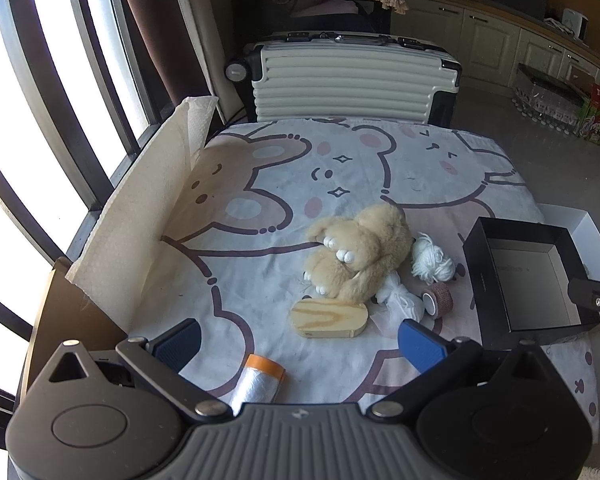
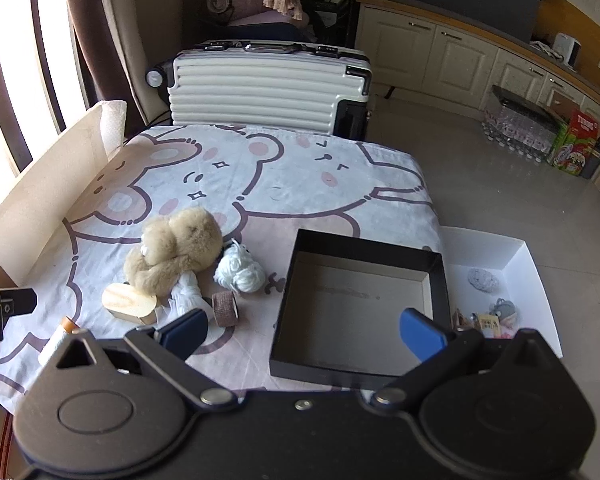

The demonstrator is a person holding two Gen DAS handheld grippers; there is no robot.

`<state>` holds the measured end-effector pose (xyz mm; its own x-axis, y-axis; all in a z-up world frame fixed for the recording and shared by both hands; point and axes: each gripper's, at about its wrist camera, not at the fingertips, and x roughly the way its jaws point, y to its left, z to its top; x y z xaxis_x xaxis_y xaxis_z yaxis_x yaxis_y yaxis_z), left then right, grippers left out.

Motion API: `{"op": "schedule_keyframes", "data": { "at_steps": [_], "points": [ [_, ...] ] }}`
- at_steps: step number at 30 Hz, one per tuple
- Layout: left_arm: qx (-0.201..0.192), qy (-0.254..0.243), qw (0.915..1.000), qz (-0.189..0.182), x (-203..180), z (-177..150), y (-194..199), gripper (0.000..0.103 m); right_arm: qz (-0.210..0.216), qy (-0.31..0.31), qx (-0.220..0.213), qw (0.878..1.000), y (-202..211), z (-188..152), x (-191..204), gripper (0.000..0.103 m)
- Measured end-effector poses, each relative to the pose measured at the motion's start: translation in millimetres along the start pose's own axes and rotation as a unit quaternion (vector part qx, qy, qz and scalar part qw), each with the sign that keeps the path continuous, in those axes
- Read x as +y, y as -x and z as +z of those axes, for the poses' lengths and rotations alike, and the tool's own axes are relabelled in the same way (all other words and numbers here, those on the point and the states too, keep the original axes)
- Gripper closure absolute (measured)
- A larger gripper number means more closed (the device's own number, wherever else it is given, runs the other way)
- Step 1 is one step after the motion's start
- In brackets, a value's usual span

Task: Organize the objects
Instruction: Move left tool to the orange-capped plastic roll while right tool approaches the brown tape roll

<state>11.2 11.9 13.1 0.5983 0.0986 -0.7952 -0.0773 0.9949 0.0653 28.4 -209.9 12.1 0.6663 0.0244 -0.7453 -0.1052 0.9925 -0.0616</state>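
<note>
A tan plush bear (image 1: 358,254) (image 2: 176,250) lies on the cartoon-print cloth (image 1: 260,184) (image 2: 300,184). Around it sit a white yarn ball (image 1: 432,258) (image 2: 240,268), a wooden oval block (image 1: 330,318) (image 2: 129,303), a white cloth bundle (image 1: 400,300) (image 2: 186,290), a brown tape roll (image 1: 438,299) (image 2: 224,309) and an orange-capped plastic film roll (image 1: 258,378) (image 2: 58,338). An empty black box (image 1: 496,312) (image 2: 296,280) stands to the right. My left gripper (image 1: 300,344) hangs open above the film roll and block. My right gripper (image 2: 304,334) hovers open over the box's near edge.
A white tray (image 2: 528,264) beyond the black box holds several small items. A cream paper wall (image 1: 140,216) lines the table's left side. A ribbed suitcase (image 1: 348,80) (image 2: 264,88) stands behind the table. Cabinets and boxed goods stand on the floor at right.
</note>
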Motion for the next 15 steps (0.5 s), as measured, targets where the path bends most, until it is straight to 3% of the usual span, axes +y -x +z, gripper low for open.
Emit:
{"op": "schedule_keyframes", "data": {
  "at_steps": [15],
  "points": [
    [-0.026,-0.006,0.9994,0.021,18,34,-13,0.000,0.025,0.002,-0.036,0.999,-17,48,22,0.000]
  ]
}}
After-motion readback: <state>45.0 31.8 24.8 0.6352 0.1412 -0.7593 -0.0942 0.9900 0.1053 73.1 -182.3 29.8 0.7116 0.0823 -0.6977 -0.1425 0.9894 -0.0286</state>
